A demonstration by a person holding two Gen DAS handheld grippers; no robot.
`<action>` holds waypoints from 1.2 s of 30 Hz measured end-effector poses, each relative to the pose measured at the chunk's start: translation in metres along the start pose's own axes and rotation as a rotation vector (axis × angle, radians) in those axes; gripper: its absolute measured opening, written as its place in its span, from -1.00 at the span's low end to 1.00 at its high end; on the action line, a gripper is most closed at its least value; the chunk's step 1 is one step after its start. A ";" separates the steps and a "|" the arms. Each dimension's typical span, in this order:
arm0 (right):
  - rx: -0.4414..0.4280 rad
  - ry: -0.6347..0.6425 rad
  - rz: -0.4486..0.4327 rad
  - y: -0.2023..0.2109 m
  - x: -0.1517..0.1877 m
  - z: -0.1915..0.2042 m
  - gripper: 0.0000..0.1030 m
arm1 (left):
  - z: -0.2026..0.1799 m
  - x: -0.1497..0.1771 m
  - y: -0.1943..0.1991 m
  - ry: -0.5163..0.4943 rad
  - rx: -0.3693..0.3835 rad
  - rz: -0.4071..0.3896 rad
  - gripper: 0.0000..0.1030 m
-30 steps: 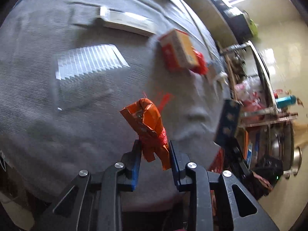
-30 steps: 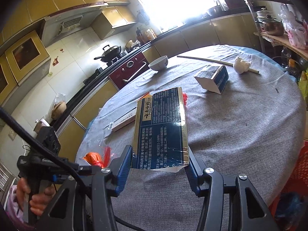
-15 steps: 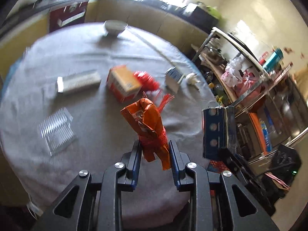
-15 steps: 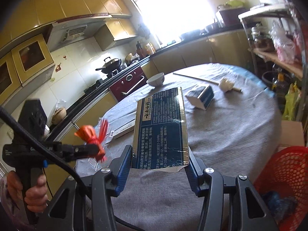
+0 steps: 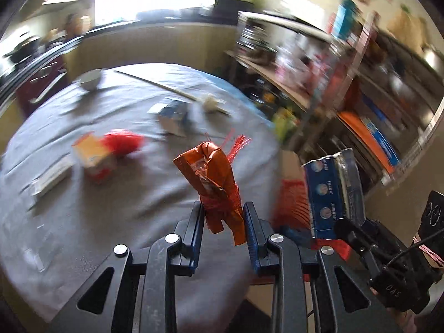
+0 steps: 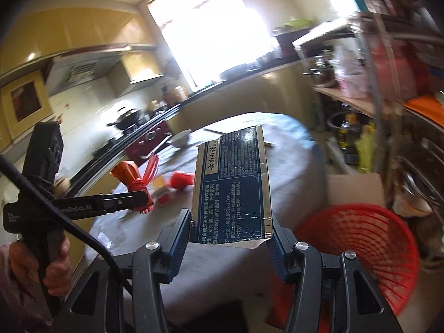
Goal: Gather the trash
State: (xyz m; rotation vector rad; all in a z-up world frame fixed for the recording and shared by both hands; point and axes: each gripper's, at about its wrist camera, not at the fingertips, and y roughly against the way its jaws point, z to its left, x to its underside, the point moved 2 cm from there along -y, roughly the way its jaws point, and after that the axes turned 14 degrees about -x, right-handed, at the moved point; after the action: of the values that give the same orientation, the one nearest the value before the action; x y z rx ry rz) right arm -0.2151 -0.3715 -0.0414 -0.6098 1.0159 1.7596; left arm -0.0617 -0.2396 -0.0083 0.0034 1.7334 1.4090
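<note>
My left gripper [image 5: 222, 222] is shut on a crumpled orange wrapper [image 5: 213, 172] tied with red netting, held above the near edge of the round grey table [image 5: 111, 194]. In the right wrist view the same wrapper [image 6: 130, 177] shows at the left, pinched by the left gripper [image 6: 143, 198]. My right gripper [image 6: 230, 236] is shut on a flattened dark blue box [image 6: 231, 186] with white print, standing upright between the pads. That blue box [image 5: 333, 191] also shows at the right of the left wrist view. A red mesh basket [image 6: 358, 244] sits on the floor, low and to the right.
On the table lie an orange carton [image 5: 93, 155] with a red scrap [image 5: 123, 143], a blue-white box [image 5: 173, 116], a flat white box [image 5: 51, 177], a white bowl [image 5: 90, 79] and a long stick [image 5: 155, 84]. A cluttered metal shelf [image 6: 388, 83] and a cardboard box [image 6: 355, 188] stand behind the basket.
Both grippers have swung right, off the table top toward its right edge. The red basket has come into the right wrist view. The left gripper has rolled; both loads stay gripped.
</note>
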 end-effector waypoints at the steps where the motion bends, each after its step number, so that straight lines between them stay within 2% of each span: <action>1: 0.023 -0.012 -0.004 0.007 0.003 -0.009 0.07 | -0.013 -0.001 -0.004 -0.027 0.016 0.007 -0.42; 5: 0.097 -0.053 -0.006 0.029 0.015 -0.040 0.07 | -0.074 -0.001 -0.025 -0.158 0.092 0.036 -0.42; 8: 0.137 -0.107 0.006 0.039 0.028 -0.062 0.09 | -0.110 0.003 -0.039 -0.244 0.115 0.059 -0.41; 11: 0.160 -0.152 0.023 0.043 0.041 -0.079 0.11 | -0.133 0.010 -0.056 -0.273 0.129 0.107 -0.39; 14: 0.174 -0.200 0.042 0.045 0.052 -0.095 0.18 | -0.144 0.016 -0.075 -0.266 0.143 0.166 -0.15; 16: 0.182 -0.231 0.051 0.046 0.057 -0.104 0.19 | -0.146 0.021 -0.082 -0.267 0.132 0.193 0.07; 20: 0.183 -0.245 0.034 0.051 0.055 -0.107 0.19 | -0.137 0.028 -0.075 -0.277 0.106 0.189 0.12; 25: 0.169 -0.203 0.020 0.053 0.043 -0.093 0.19 | -0.114 0.033 -0.050 -0.275 0.055 0.133 0.16; 29: 0.141 -0.161 0.033 0.046 0.038 -0.070 0.19 | -0.078 0.037 -0.023 -0.217 -0.013 0.076 0.30; 36: 0.073 -0.077 0.091 0.013 0.035 -0.023 0.19 | 0.000 0.049 0.030 -0.082 -0.171 -0.058 0.37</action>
State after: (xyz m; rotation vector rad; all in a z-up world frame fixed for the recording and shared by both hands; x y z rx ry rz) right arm -0.2419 -0.3761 -0.0757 -0.4532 1.0643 1.8022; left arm -0.1064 -0.2051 -0.0144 -0.0808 1.5305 1.4902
